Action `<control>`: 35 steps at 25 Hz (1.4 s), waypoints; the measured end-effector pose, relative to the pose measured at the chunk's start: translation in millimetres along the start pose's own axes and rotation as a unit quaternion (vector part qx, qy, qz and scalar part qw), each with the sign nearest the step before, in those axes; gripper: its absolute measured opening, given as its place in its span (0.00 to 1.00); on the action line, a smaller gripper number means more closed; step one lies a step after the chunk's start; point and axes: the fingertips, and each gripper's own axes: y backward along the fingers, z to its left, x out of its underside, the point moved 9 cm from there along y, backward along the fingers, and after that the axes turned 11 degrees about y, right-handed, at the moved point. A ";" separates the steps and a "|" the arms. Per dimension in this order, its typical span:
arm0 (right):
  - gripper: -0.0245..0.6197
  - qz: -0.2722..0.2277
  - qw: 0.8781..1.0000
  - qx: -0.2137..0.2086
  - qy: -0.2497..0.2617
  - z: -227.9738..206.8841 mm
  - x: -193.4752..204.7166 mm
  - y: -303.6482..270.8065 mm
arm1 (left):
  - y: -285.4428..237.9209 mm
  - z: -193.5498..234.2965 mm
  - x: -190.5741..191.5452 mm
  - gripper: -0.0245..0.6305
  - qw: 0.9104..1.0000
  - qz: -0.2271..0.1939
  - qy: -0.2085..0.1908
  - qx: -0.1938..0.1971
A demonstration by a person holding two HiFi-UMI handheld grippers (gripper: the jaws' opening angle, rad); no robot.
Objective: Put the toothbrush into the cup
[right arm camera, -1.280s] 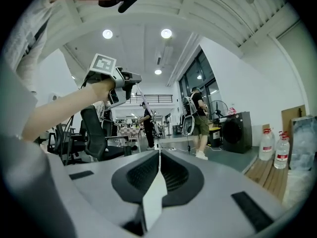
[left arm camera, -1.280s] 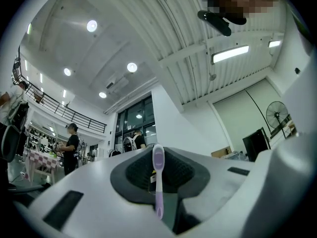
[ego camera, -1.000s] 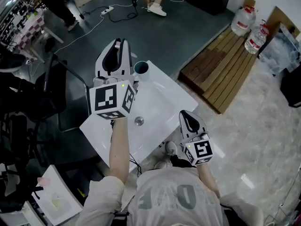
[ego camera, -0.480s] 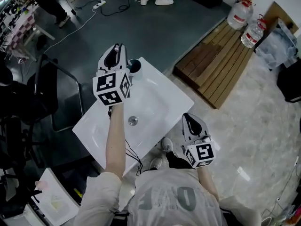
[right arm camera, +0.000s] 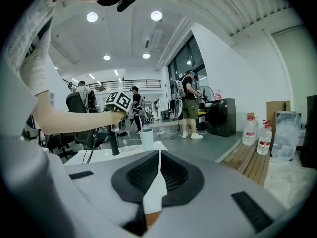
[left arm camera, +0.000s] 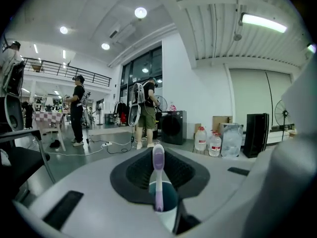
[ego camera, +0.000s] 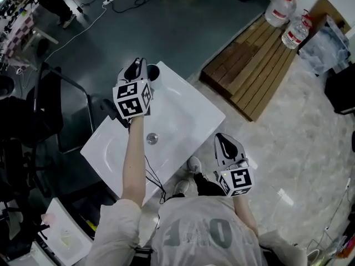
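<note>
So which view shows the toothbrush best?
Left gripper view: the toothbrush stands upright between the jaws, the cup behind it. Head view: the left gripper hides it. Right gripper view: too small to tell.

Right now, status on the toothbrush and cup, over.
Left gripper shut on toothbrush, upright, lined up with cup mouth, not released. Right gripper shut, empty, off to the side. Nothing seen in the way.

I read left arm [ego camera: 133, 159] stretched forward, left gripper [ego camera: 137, 65] pitched slightly down, jaws clamped on the toothbrush [left arm camera: 158, 180]. Right gripper [ego camera: 223, 140] sits close to the torso, jaws together, empty.
</note>
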 end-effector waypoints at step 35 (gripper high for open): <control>0.09 -0.009 1.000 -0.018 0.014 8.4 -3.8 5.4 | -0.5 -4.7 17.2 0.27 0.999 0.003 -0.043 -0.031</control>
